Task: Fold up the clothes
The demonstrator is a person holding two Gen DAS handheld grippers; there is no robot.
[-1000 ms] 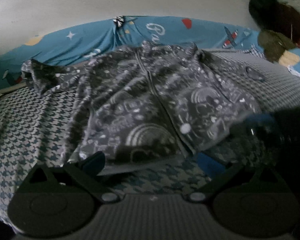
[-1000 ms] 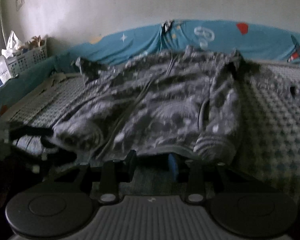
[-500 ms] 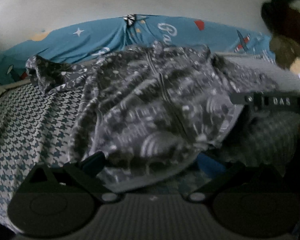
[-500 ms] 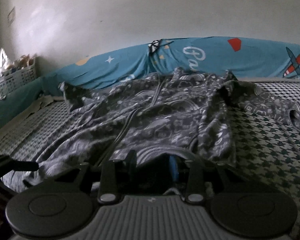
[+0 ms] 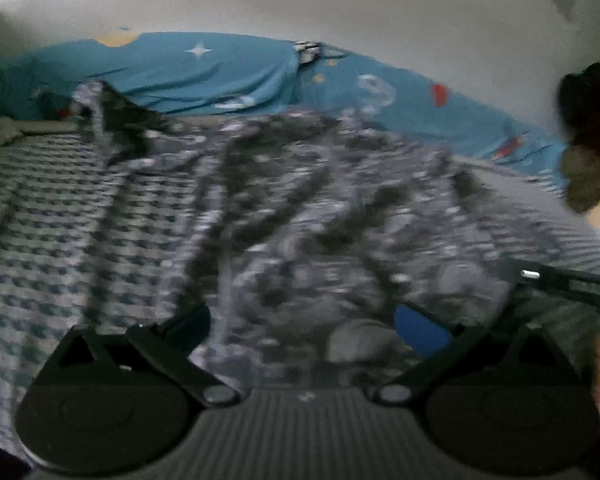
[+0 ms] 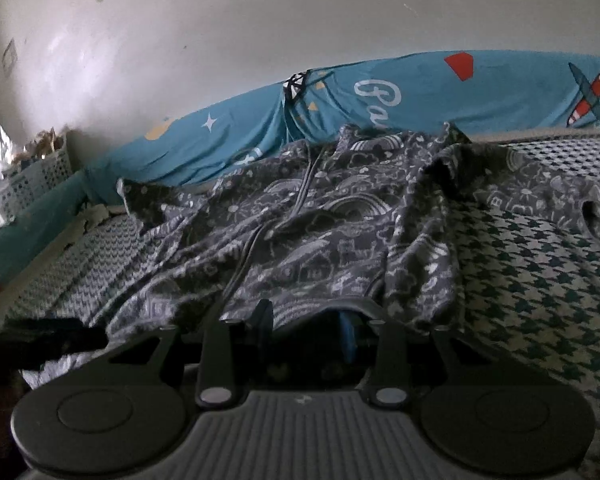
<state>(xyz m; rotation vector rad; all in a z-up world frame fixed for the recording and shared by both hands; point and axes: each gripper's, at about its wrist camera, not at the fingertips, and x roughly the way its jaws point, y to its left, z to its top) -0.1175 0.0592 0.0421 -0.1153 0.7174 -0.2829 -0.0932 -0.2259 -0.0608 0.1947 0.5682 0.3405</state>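
Left wrist view, blurred: left gripper (image 5: 300,328) jaws spread wide, hem of grey patterned zip jacket (image 5: 308,216) lying between fingers; grip cannot be told. Jacket spread on houndstooth bedcover (image 5: 52,232), blue printed bolster (image 5: 204,72) behind. Right gripper's dark bar (image 5: 568,280) at right edge.

Right wrist view: right gripper (image 6: 306,324) jaws narrow, jacket (image 6: 332,224) hem draped over fingertips and apparently pinched. Sleeve (image 6: 548,196) stretched right on bedcover (image 6: 540,288). White basket (image 6: 28,184) at left by wall.

From my left camera, blurred: the left tongs (image 5: 304,328) stand spread wide, the grey patterned jacket (image 5: 300,208) draped between their fingers on the houndstooth bed (image 5: 52,232).
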